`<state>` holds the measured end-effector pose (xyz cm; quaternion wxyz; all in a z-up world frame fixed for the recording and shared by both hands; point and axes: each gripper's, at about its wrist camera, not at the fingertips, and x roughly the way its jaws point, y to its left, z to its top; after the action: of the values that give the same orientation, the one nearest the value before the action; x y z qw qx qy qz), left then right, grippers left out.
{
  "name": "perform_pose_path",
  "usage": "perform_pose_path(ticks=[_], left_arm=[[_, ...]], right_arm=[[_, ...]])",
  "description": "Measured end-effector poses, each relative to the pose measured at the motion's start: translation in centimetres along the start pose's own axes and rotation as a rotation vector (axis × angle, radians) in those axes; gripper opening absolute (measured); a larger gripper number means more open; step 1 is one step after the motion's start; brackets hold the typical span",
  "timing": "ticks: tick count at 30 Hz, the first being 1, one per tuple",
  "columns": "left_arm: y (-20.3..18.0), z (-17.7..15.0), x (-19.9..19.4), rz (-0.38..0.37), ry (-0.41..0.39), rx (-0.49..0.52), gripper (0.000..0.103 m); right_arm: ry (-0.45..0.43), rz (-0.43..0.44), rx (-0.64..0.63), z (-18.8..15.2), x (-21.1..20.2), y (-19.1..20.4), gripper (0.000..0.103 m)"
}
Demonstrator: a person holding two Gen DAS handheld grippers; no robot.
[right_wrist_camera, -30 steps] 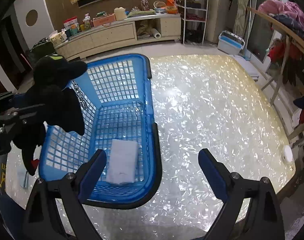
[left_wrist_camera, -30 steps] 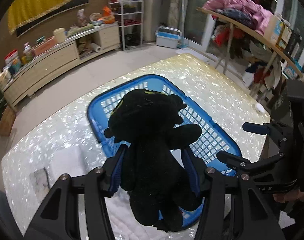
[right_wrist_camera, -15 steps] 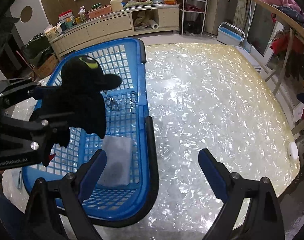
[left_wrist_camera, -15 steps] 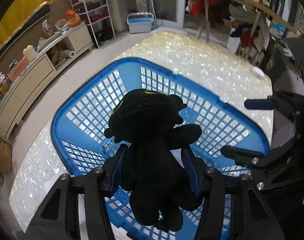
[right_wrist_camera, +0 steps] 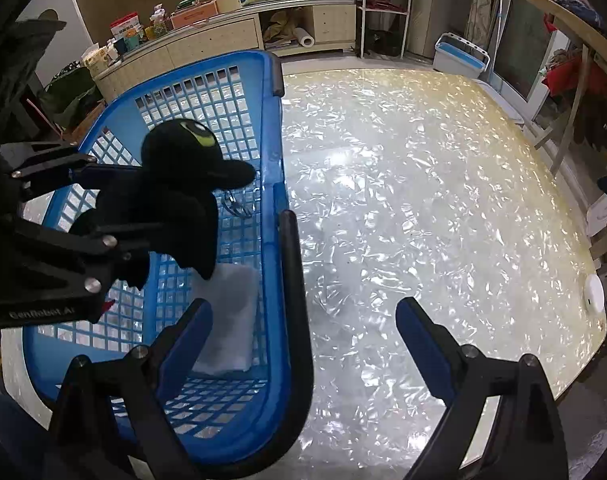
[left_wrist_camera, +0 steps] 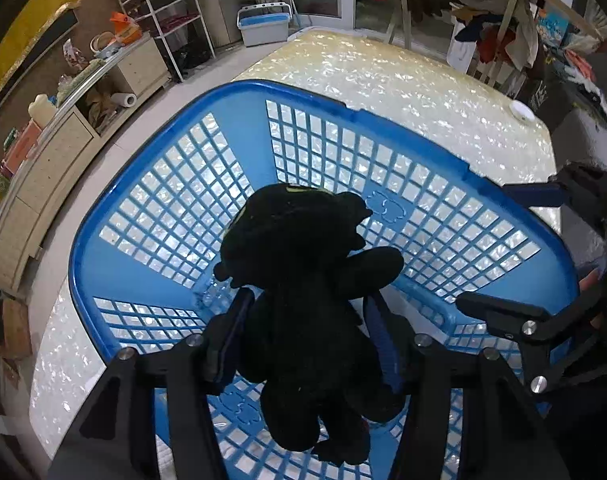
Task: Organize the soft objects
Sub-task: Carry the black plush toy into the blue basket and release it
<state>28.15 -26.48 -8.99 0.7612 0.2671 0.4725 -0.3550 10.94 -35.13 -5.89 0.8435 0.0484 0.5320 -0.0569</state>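
My left gripper (left_wrist_camera: 307, 300) is shut on a black plush toy (left_wrist_camera: 303, 280) and holds it upright above the inside of the blue mesh basket (left_wrist_camera: 383, 160). In the right wrist view the plush toy (right_wrist_camera: 179, 192) hangs over the basket (right_wrist_camera: 271, 128), held by the left gripper (right_wrist_camera: 115, 204). A white folded cloth (right_wrist_camera: 231, 312) lies on the basket floor under the toy. My right gripper (right_wrist_camera: 303, 312) is open and empty, its fingers astride the basket's near right rim. It also shows at the right of the left wrist view (left_wrist_camera: 515, 248).
The basket stands on a shiny pearl-patterned table (right_wrist_camera: 423, 200). A small white disc (right_wrist_camera: 594, 298) lies near the table's right edge. A long low cabinet (right_wrist_camera: 207, 40) with clutter and a white shelf rack (right_wrist_camera: 379, 8) stand behind. A clothes-laden rack (left_wrist_camera: 503, 20) is at the right.
My left gripper has carried the plush toy forward from beside the basket to above its inside. The right gripper has stayed open and moved slightly closer to the basket's rim.
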Motion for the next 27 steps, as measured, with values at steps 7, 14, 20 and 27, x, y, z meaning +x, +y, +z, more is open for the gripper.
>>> perform_pose_path(ticks=[7,14,20,27], left_arm=[[-0.1,-0.1,0.3,0.025,0.01,0.011,0.062],[0.0,-0.2,-0.9,0.061,-0.011,0.005,0.083],[-1.0,-0.9,-3.9,0.1,-0.047,0.008,0.083],[-1.3,-3.1,-9.1,0.167,-0.112,-0.068,0.093]], right_arm=[[0.001,0.004,-0.001,0.1,0.2,0.2,0.093],[-0.014,0.018,0.005,-0.1,-0.4,0.1,0.093],[-0.044,0.039,0.045,-0.3,-2.0,-0.3,0.093],[-0.096,0.049,0.035,-0.7,-4.9,1.1,0.093]])
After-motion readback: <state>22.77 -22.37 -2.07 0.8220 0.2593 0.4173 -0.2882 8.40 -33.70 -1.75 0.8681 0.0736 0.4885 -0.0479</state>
